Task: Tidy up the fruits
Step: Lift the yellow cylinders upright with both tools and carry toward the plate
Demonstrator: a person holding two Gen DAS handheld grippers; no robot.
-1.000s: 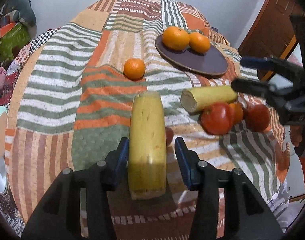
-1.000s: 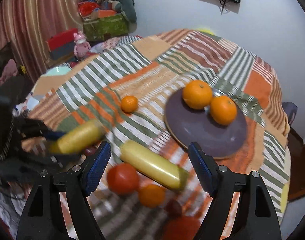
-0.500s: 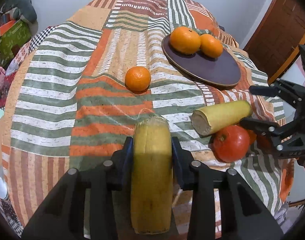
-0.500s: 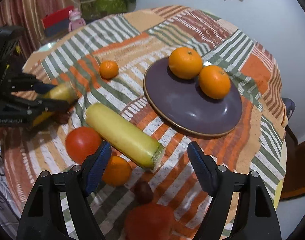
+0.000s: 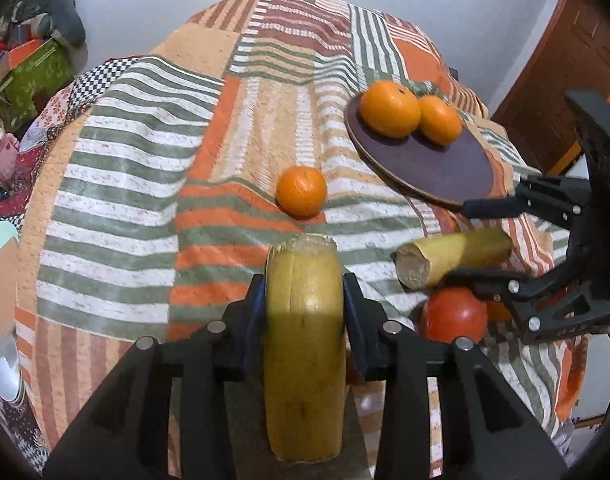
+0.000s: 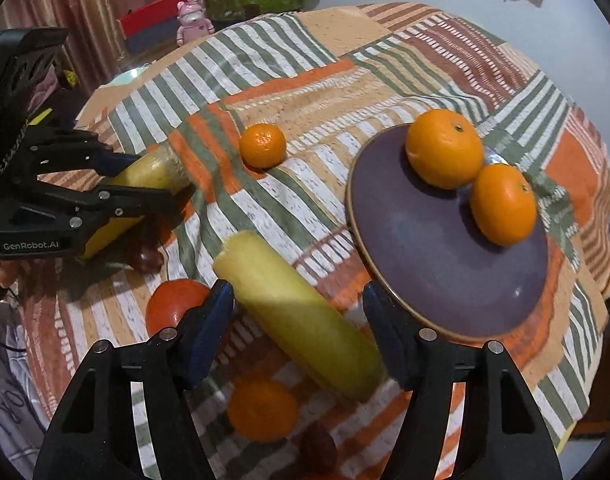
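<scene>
My left gripper (image 5: 304,312) is shut on a yellow banana piece (image 5: 303,344) and holds it above the striped cloth; it also shows in the right wrist view (image 6: 145,184). My right gripper (image 6: 299,316) is open, its jaws either side of a second banana piece (image 6: 297,316) that lies on the cloth; that piece shows in the left wrist view (image 5: 449,254). A purple plate (image 6: 437,264) holds two oranges (image 6: 445,148). A loose small orange (image 5: 301,191) lies on the cloth left of the plate.
A red tomato (image 6: 177,308), another small orange (image 6: 263,408) and a dark small fruit (image 6: 317,446) lie near my right gripper. A pink toy (image 6: 191,20) and boxes stand beyond the table. A wooden door (image 5: 565,92) is at the right.
My left gripper has closed on the banana piece and lifted it. My right gripper has moved down around the second banana piece, still open.
</scene>
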